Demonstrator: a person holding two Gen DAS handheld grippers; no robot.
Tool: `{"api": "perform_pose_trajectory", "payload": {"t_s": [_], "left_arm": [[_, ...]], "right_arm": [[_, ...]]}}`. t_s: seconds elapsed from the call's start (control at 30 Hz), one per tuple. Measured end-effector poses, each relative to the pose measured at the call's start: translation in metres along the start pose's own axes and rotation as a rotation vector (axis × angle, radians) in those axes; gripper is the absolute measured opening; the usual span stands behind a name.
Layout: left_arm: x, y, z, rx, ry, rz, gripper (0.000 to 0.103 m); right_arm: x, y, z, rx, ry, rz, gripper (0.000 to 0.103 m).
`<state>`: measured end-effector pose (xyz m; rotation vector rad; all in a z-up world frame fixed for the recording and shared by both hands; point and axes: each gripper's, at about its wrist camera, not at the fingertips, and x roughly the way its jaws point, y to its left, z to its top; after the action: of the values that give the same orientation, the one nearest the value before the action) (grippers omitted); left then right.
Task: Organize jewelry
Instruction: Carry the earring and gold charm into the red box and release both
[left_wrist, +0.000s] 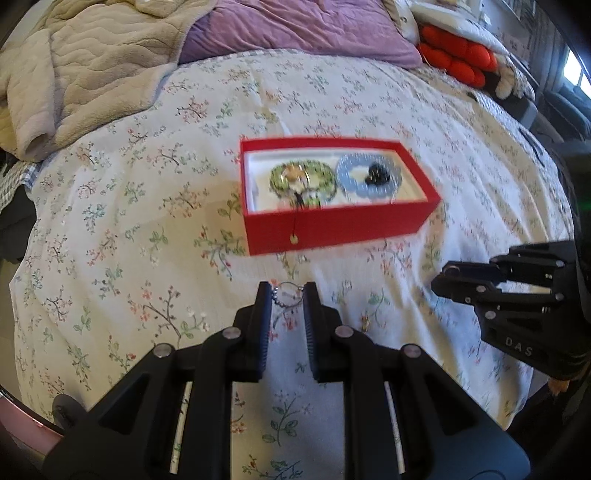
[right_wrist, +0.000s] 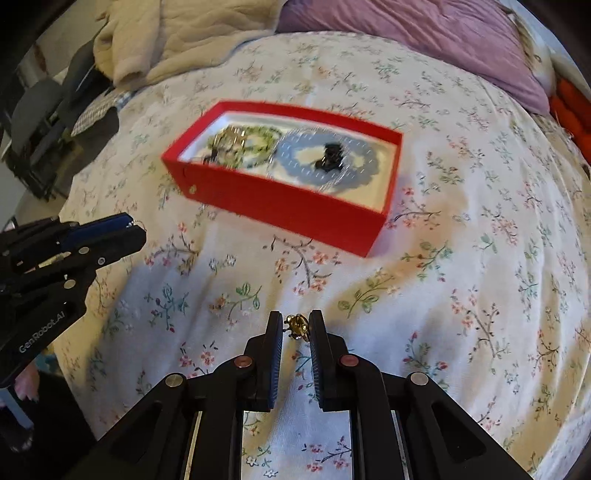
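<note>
Jewelry is held in both grippers above the floral bedspread (left_wrist: 110, 221). A thin silver ring on a bead chain (left_wrist: 290, 293) is pinched between the narrow fingers of the left gripper (left_wrist: 287, 295), and a small gold ring (right_wrist: 297, 326) is clamped in the narrow jaws of the right gripper (right_wrist: 295, 326). The open red box (left_wrist: 332, 229) lies farther away, already filled with a green beaded bracelet (left_wrist: 301, 177) on the left and a blue scalloped piece (left_wrist: 367, 177) on the right. Each piece is best carried low over the rim and released only once inside, so that the dangling chain is not snagged.
</note>
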<state>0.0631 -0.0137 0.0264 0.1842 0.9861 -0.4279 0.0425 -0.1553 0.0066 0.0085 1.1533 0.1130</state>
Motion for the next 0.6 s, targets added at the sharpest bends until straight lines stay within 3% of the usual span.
{"api": "perform_pose_trajectory", "payload": {"t_s": [0.3,0.6], "left_arm": [[-0.002,0.014,0.029,-0.097,-0.042,-0.029,0.019],[0.017,0.004,0.051,-0.118,-0.062,-0.075,0.019]], "right_arm": [[-0.023,-0.02,0.024,0.077,-0.082,0.011,0.015],[-0.017,-0.029,0.053,0.165,-0.12,0.061,0.015]]}}
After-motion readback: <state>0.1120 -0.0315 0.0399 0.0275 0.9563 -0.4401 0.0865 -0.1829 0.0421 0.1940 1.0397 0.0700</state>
